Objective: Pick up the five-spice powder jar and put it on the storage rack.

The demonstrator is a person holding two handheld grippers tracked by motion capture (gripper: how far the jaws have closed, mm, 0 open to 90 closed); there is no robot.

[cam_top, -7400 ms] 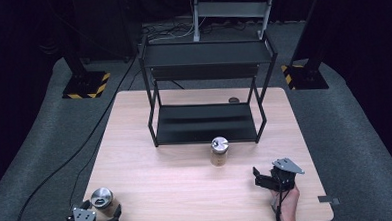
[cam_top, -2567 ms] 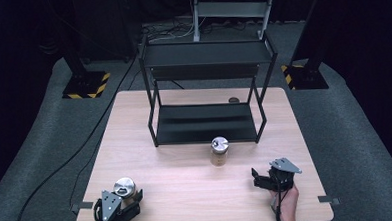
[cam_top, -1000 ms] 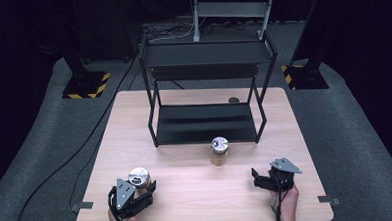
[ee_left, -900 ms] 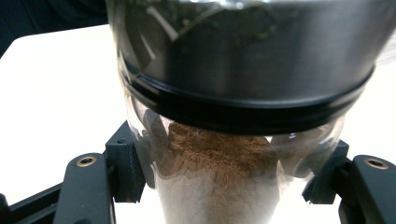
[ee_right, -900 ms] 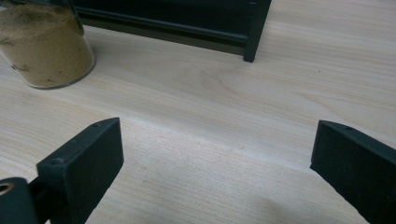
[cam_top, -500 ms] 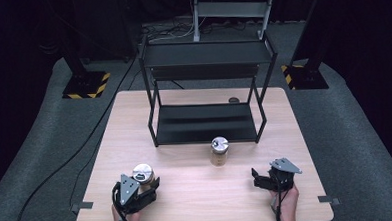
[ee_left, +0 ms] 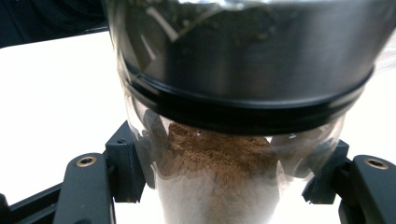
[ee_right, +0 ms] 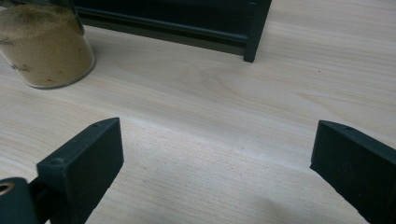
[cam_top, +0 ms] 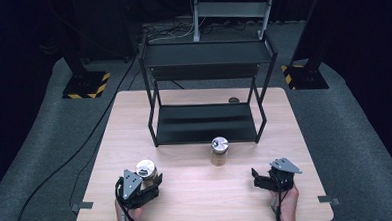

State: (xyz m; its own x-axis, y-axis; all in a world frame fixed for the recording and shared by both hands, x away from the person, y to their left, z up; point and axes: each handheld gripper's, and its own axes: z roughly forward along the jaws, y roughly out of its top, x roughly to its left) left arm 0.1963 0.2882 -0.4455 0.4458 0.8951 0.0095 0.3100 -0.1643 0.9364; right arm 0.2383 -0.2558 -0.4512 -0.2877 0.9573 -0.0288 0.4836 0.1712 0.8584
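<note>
From above, my left gripper (cam_top: 146,184) clamps a spice jar (cam_top: 146,169) near the table (cam_top: 198,200)'s front-left corner — bare wood stretches right toward my right gripper (cam_top: 257,179), near the front-right corner.

Left gripper view: pads squeeze the jar's (ee_left: 224,154) glass; brown powder inside, no readable label.

Right gripper view: jaws spread, empty — second jar (ee_right: 44,46) ahead-left, faint unreadable print, rack (ee_right: 205,23) beyond.

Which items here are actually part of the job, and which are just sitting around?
In the job:
- brown-spice jar, clamped in the left gripper
- yellow-spice jar, standing in front of the rack
- black two-tier rack, probably where the jars go
- right gripper, open, nothing between its jaws

Lying about:
- small dark round thing behind the rack
- floor cables
</note>
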